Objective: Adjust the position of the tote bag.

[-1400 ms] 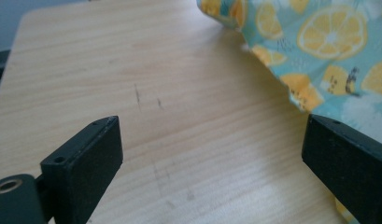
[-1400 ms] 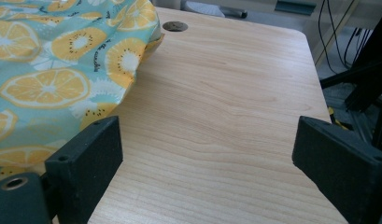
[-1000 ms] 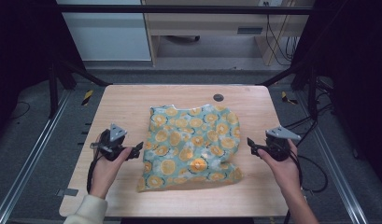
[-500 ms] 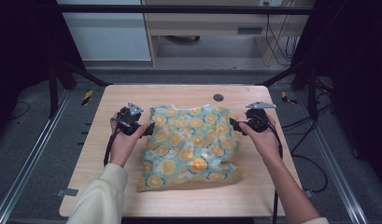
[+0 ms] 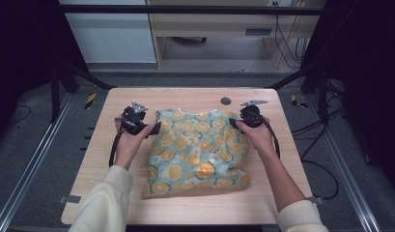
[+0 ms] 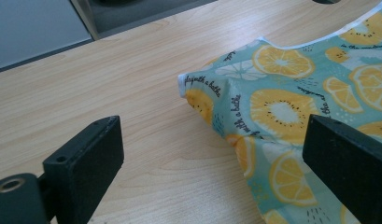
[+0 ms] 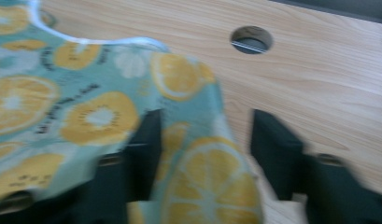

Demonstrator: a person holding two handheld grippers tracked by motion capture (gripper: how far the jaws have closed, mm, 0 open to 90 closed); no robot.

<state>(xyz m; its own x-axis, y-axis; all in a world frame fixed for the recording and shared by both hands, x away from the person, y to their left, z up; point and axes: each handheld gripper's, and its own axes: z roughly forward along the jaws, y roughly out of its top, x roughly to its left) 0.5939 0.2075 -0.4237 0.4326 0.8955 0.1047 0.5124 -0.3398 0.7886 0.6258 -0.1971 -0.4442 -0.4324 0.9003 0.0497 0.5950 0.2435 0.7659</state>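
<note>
A teal cloth printed with orange slices [image 5: 197, 152] lies rumpled on the wooden table [image 5: 98, 179]. My left gripper [image 5: 154, 129] sits at the cloth's far left corner. In the left gripper view its jaws stand wide open [image 6: 212, 126], and the cloth corner [image 6: 291, 102] lies just ahead between them and toward the right jaw. My right gripper [image 5: 233, 122] is at the far right corner. In the blurred right gripper view its jaws [image 7: 205, 126] are apart, with a fold of the cloth [image 7: 86, 107] lying between them and draped over the left jaw.
A round cable hole [image 5: 226, 101] is set in the table just beyond the cloth, also seen close ahead as the hole [image 7: 251, 39] in the right gripper view. Black frame posts flank the table. Cables trail off the right side.
Both hands have moved forward from beside the cloth's near half up to its far corners. The right gripper has pushed onto the cloth edge. The cloth's far edge has bunched slightly.
</note>
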